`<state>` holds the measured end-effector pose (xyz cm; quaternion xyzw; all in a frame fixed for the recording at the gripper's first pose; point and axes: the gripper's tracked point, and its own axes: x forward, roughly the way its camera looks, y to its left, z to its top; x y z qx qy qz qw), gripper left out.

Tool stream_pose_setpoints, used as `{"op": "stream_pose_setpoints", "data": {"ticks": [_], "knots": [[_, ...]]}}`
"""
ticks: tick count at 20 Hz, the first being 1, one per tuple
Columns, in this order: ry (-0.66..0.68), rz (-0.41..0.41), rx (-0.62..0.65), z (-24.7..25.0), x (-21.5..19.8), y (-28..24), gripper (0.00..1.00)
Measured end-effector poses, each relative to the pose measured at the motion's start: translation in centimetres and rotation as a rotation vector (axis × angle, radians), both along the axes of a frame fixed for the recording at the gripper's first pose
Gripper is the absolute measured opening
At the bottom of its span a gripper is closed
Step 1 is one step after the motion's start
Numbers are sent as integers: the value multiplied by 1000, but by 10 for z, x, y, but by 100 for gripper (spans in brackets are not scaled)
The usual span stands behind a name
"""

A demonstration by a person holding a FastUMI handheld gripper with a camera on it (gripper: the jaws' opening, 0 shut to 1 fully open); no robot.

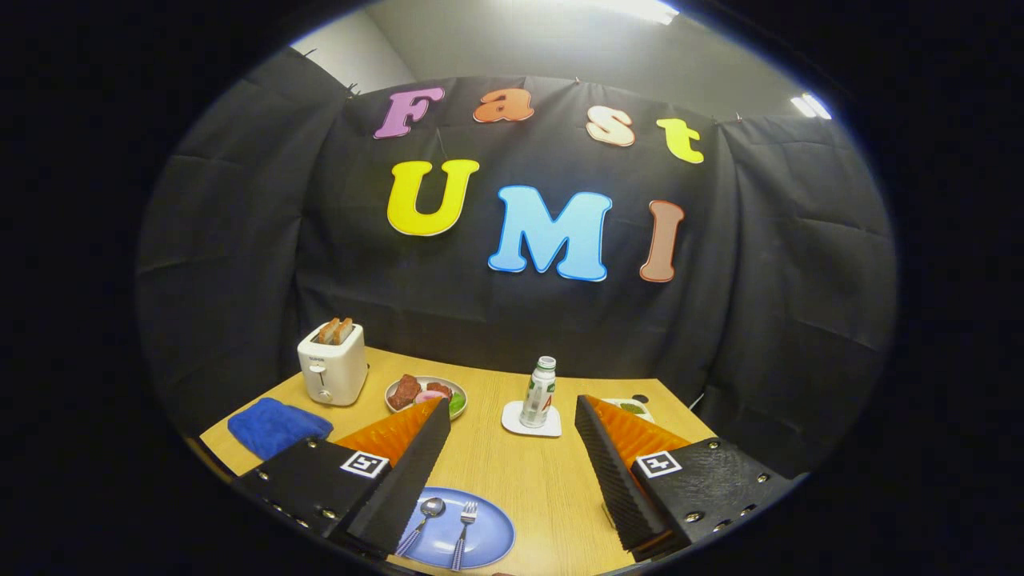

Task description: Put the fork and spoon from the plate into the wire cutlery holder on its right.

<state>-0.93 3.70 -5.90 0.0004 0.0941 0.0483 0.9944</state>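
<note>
The plate (488,538) was blue, the cloth (276,426) a deeper blue, the toaster (332,373) white, the tabletop (532,472) light wood; the gripper (512,412) had orange and ribbed black fingers

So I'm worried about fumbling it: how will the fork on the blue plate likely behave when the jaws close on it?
The fork looks thin and rigid, so probably stiff and light. It lies flat on the smooth blue plate beside the spoon, so it may skid or nudge the spoon. The gripper is open above, jaws wide apart.
</note>
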Motion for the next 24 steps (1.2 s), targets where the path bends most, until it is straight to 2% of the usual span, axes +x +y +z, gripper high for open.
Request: {"op": "stream_pose_setpoints", "data": {"ticks": [4,24], "knots": [[85,35,-1,-23,-1,11,97],[710,187,-120,-194,-50,49,97]]}}
